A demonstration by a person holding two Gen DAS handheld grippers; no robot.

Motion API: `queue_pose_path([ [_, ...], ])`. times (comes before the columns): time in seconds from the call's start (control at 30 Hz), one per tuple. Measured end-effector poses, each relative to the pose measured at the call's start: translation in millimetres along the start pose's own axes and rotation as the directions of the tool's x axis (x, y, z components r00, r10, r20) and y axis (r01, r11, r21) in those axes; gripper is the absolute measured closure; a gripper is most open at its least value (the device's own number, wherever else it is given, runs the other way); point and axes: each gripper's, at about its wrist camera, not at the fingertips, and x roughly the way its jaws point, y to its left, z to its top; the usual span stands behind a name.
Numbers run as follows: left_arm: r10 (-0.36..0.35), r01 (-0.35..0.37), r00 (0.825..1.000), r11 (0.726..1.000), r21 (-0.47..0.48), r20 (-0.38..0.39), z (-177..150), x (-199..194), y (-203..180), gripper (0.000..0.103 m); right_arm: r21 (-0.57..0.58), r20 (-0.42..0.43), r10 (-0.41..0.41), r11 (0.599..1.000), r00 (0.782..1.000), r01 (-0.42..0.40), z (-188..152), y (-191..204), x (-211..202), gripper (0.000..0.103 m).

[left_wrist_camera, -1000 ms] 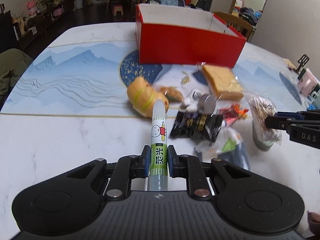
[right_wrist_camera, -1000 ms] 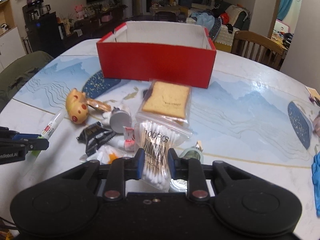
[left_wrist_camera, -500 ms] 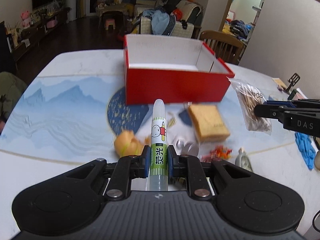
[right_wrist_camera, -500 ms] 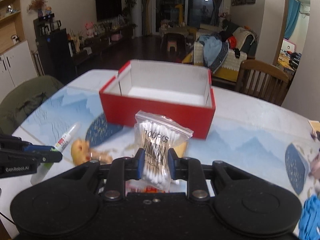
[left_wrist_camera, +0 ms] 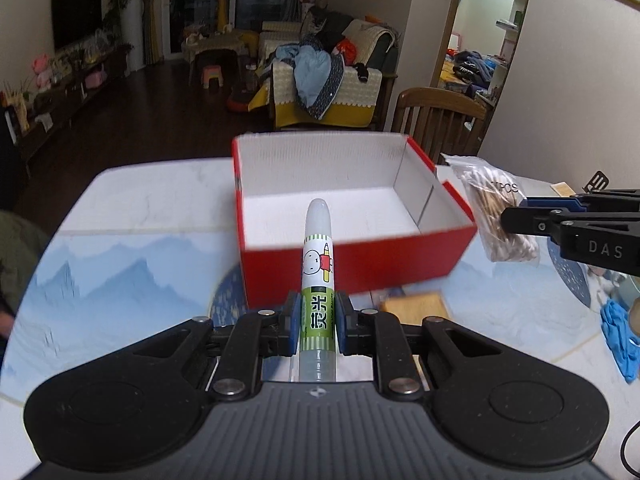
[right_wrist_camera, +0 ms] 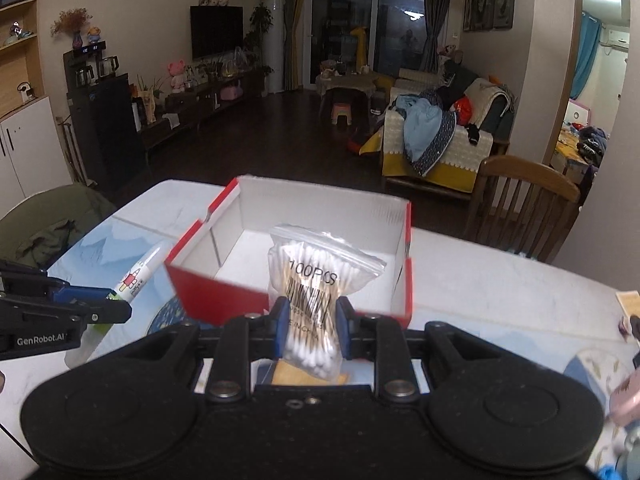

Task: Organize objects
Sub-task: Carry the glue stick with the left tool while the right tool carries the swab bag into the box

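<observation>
With the left claw (left_wrist_camera: 316,322) clamped on the glue pen (left_wrist_camera: 318,276) and the right claw (right_wrist_camera: 310,328) on the cotton-swab bag (right_wrist_camera: 316,292), carry both well over the red box (left_wrist_camera: 360,264) rim before releasing.

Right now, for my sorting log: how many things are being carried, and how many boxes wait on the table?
Glue sticks, in left gripper: 1
Cotton swab bags, in right gripper: 1
Red boxes, nothing visible inside: 1
Total: 3
</observation>
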Motion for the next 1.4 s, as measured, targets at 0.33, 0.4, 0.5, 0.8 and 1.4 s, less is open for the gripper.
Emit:
queue_pose_path([
  [0.33, 0.018, -0.017, 1.000, 0.998, 0.063, -0.022, 55, 53, -1, 0.087, -0.001, -0.009, 0.010, 1.000, 1.000, -0.010, 34, -15, 52, 0.079],
  [0.4, 0.026, -0.024, 0.999, 0.996, 0.082, -0.020, 64, 63, -2, 0.087, 0.000, -0.014, 0.004, 1.000, 1.000, -0.004, 38, -18, 64, 0.079],
  [0.5, 0.030, -0.027, 0.999, 0.994, 0.106, -0.030, 78, 81, -5, 0.087, -0.001, -0.025, -0.002, 1.000, 1.000, 0.002, 43, -21, 82, 0.079],
  [0.8, 0.050, -0.036, 0.993, 0.990, 0.136, -0.103, 104, 145, -8, 0.087, 0.011, -0.098, 0.000, 1.000, 0.995, 0.001, 48, -26, 136, 0.079],
  [1.4, 0.050, -0.013, 0.927, 0.995, 0.104, -0.371, 111, 248, -6, 0.087, 0.043, -0.343, 0.034, 0.999, 0.939, -0.020, 23, -34, 217, 0.079],
])
